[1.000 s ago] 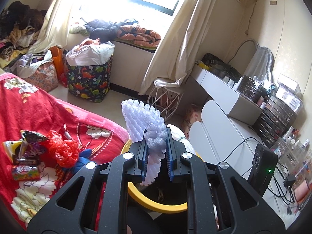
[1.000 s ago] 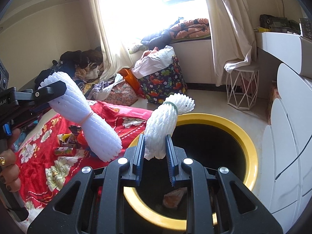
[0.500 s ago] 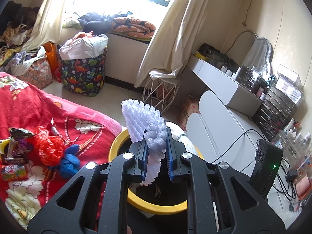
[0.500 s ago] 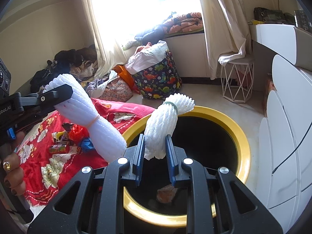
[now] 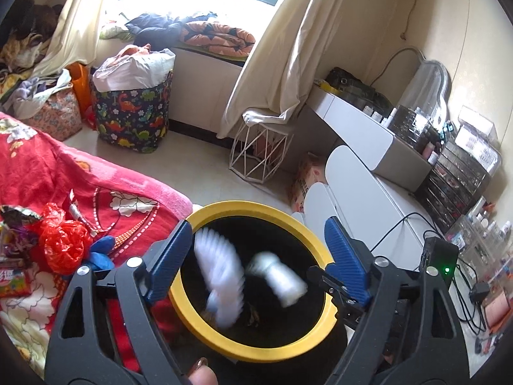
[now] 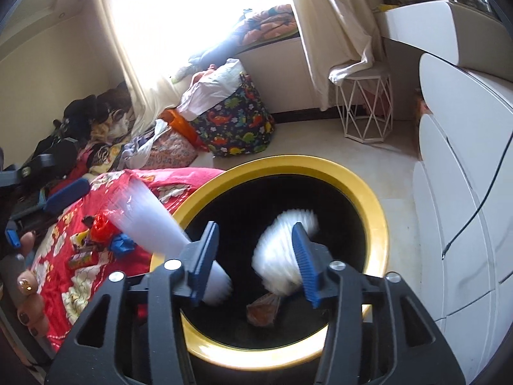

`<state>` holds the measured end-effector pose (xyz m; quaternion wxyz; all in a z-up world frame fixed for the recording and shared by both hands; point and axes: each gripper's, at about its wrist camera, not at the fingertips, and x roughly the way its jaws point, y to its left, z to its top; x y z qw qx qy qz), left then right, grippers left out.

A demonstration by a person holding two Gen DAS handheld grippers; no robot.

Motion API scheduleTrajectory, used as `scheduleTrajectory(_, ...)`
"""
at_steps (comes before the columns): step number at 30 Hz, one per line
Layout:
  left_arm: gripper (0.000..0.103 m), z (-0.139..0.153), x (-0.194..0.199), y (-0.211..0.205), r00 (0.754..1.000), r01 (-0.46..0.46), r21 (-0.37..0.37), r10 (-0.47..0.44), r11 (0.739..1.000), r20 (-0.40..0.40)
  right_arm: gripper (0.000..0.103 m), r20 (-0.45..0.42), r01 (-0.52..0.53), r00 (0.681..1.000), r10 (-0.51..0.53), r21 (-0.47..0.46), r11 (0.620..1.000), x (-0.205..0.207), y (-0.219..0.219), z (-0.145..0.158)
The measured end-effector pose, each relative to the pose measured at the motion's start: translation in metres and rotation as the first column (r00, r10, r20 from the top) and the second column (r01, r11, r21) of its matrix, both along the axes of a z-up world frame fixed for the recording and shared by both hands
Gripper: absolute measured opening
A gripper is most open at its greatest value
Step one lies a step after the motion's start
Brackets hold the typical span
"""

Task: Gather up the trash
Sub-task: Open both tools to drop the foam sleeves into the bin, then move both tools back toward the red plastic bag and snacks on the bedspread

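Observation:
A black bin with a yellow rim [image 5: 256,207] [image 6: 378,211] stands beside the red bed. My left gripper [image 5: 259,256] is open above it, and a white foam net roll [image 5: 221,279] falls blurred into the bin. My right gripper [image 6: 256,253] is open too, and its white foam net roll [image 6: 282,250] drops blurred inside the bin; that roll also shows in the left wrist view [image 5: 279,277]. The left roll shows in the right wrist view [image 6: 154,224] over the rim. More trash lies on the bed: a red plastic bag [image 5: 61,247], a blue scrap [image 5: 101,252] and wrappers [image 6: 81,258].
A red floral blanket [image 5: 48,176] covers the bed at left. A dinosaur-print hamper [image 5: 133,112] and a white wire stool [image 5: 259,154] stand on the floor by the window. White drawers [image 6: 465,192] and a dresser [image 5: 368,134] with cables line the right side.
Both grippers opened and let go of their foam net rolls, which now fall into the bin. Both views tilted down toward the bin.

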<state>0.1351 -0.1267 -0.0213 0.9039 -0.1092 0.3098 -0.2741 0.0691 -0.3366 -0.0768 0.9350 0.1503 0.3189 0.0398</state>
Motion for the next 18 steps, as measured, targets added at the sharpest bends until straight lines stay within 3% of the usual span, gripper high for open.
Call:
scheduleTrajectory(3, 0.092, 0.000, -0.002, 0.002, 1.000, -0.019, 0.010, 0.019, 1.000, 0.007, 0.057, 0.006, 0.009, 1.000, -0.009, -0.005, 1.000, 0.000, -0.001, 0.000)
scheduleTrajectory(18, 0.092, 0.002, -0.010, 0.023, 0.994, -0.099, 0.065, 0.097, 0.993, 0.046, 0.073, 0.089, -0.016, 0.996, 0.021, -0.057, 0.998, -0.009, 0.014, 0.015)
